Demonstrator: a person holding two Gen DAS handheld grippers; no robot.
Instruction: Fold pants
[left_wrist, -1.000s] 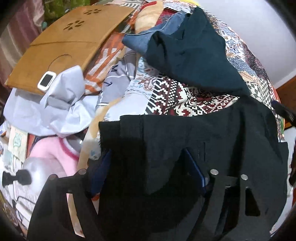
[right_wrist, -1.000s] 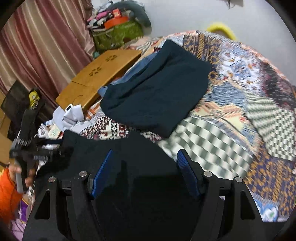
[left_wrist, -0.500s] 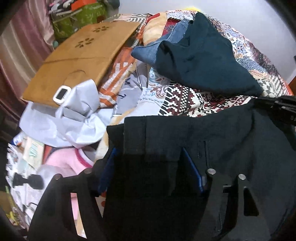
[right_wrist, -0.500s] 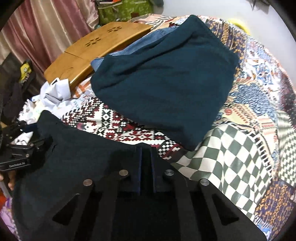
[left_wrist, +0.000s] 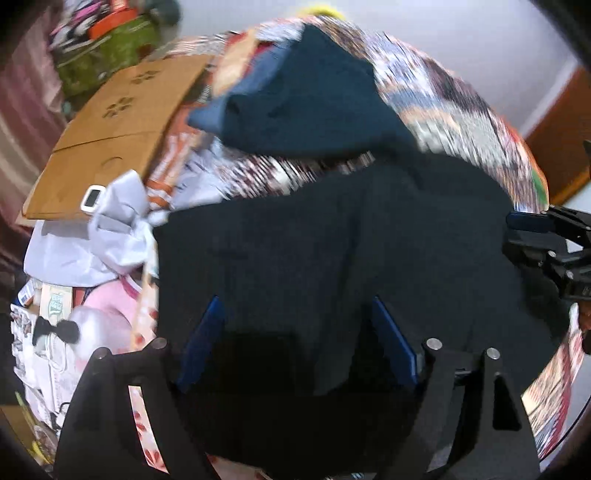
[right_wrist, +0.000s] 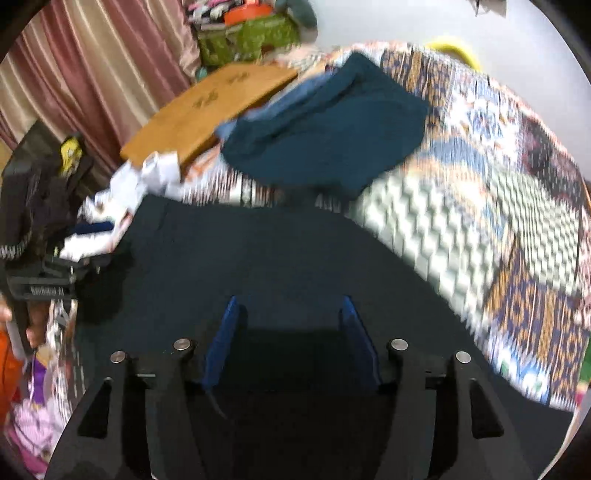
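The black pants (left_wrist: 332, 240) lie spread on the patterned bedspread (left_wrist: 461, 122) and fill the lower half of both views. My left gripper (left_wrist: 299, 325) hangs over their left part. Its jaws are opening, blue pads wide apart, with black cloth lying between them but not pinched. My right gripper (right_wrist: 290, 328) is over the pants (right_wrist: 258, 258) near their right part. Its jaws are opening too, with cloth beneath and nothing gripped. Each gripper shows at the other view's edge: the right gripper (left_wrist: 539, 240) and the left gripper (right_wrist: 40, 284).
A folded dark teal garment (right_wrist: 332, 129) on blue jeans (left_wrist: 210, 114) lies just beyond the pants. A wooden lap table (left_wrist: 122, 122) and crumpled pale cloth (left_wrist: 110, 229) sit at the left. Clutter, a pink item (left_wrist: 110, 306) and a curtain (right_wrist: 92, 74) line the bed's left side.
The right gripper stood shut half a second ago and has opened again. The left jaws have spread a little wider. Both hands have shifted, and the views are now blurred.
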